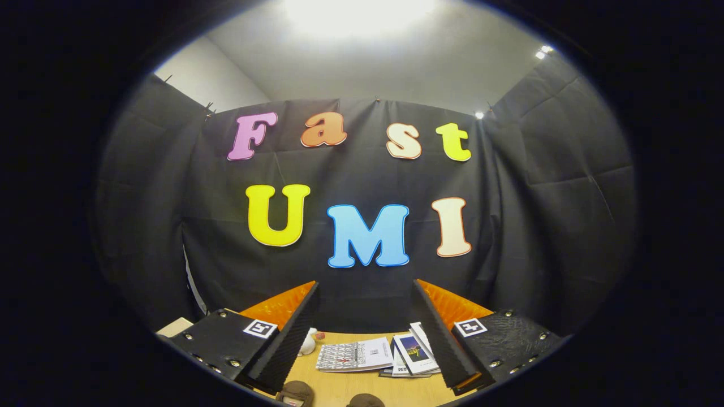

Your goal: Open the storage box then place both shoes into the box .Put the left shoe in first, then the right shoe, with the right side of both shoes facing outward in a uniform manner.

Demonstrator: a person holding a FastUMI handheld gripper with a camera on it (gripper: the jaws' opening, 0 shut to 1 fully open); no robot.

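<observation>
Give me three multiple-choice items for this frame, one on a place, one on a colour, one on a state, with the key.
1. Where does the stack of booklets lie?
A. on the wooden table, between the claw's fingers and ahead of them
B. clamped in the claw
C. hanging on the booth wall

2. What colour is the table?
A. white
B. light wood
C. green

3. How is the claw standing?
A. shut on a booklet
B. shut on nothing
C. open, holding nothing

Key: 1 A, the booklets rest flat on the tabletop in the gap between the fingers. 2 B, the bare surface near the booklets is pale wood. 3 C, the fingers stand wide apart with only the wall and table seen between them.
</observation>
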